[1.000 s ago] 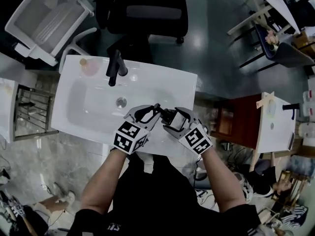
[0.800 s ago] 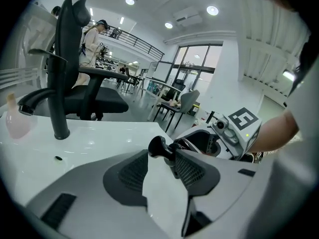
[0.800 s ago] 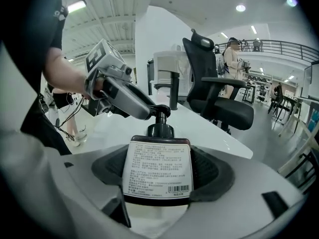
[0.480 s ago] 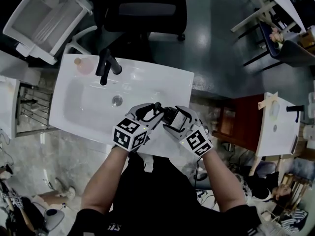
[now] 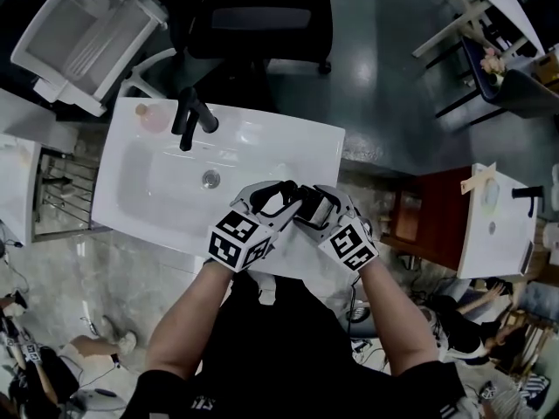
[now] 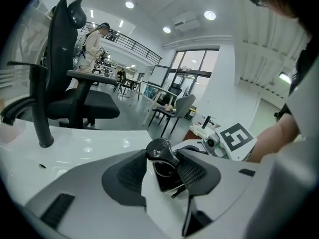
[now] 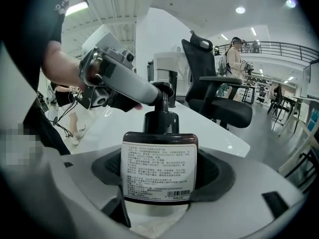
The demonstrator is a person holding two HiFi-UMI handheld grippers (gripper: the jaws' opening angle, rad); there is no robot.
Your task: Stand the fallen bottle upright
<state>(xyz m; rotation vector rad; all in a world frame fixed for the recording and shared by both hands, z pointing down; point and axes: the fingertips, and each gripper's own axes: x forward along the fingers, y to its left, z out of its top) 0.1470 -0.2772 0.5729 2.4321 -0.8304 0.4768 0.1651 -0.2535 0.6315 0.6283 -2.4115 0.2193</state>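
While the right hand-held gripper (image 7: pixel 160 174) clamped the bottle (image 7: pixel 159 156) upright on the counter (image 6: pixel 75 151), apparently to steady it, the left hand-held gripper (image 6: pixel 164 173) had just been opening, its jaws loose around the pump (image 6: pixel 160 151).

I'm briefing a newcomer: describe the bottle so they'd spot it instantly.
Find the white sink with the black faucet. At its near right edge, the right claw grips the bottle: dark, with a black pump and white label.
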